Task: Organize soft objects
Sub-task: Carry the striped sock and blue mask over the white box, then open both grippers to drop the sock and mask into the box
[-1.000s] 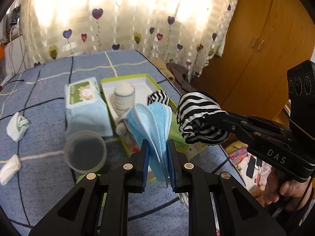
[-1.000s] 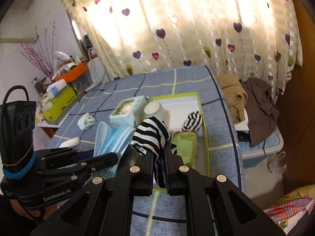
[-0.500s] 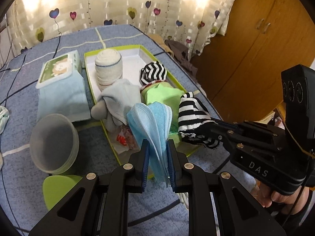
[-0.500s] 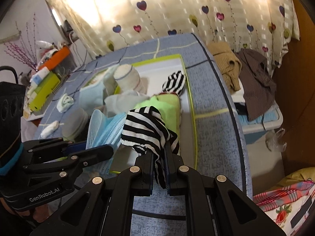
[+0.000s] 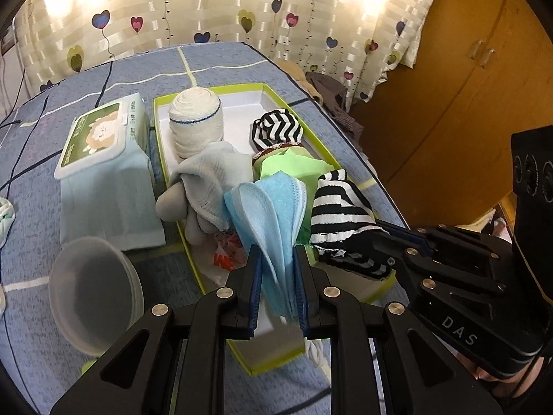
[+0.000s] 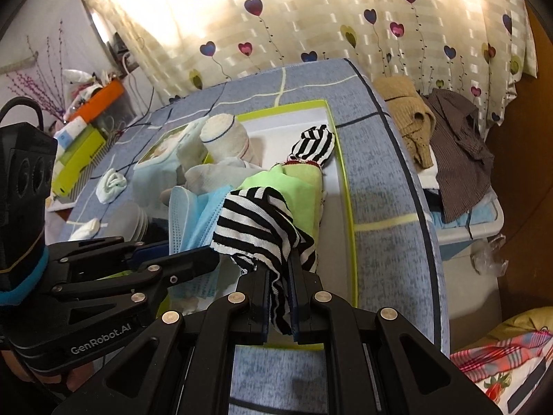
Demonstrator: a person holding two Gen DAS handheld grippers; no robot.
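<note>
Left gripper (image 5: 275, 285): clamped on a fanned stack of blue face masks (image 5: 268, 214), which stands up between the pads above the near end of the green-rimmed box (image 5: 207, 285). Right gripper (image 6: 280, 299): clamped on a black-and-white striped sock (image 6: 262, 218), held just beside the masks over the same end of the box.

Left of the box's near end, on the blue plaid bedspread (image 5: 31, 180): a stack of translucent plastic bowls (image 5: 91, 294). Beyond it, a wet-wipes pack (image 5: 103, 169) lying against the box's left wall.

Box contents, near to far: a red-printed wrapper (image 5: 224, 254) directly below the masks; a grey sock (image 5: 207, 186) draped over the left rim; a light green cloth (image 5: 293, 166) under and beyond the striped sock; a second striped sock (image 5: 278, 129) balled behind it; a rolled cream sock (image 5: 197, 122) standing upright at the far left. The far end of the box shows bare white floor.

Off to the left on the bedspread, well apart from the box: two white socks (image 6: 111, 183), loose.

Beyond the bed's right edge: a tan sweater (image 6: 411, 117) and a brown garment (image 6: 459, 152) heaped together. A heart-print curtain (image 5: 242, 10) closes the background.
</note>
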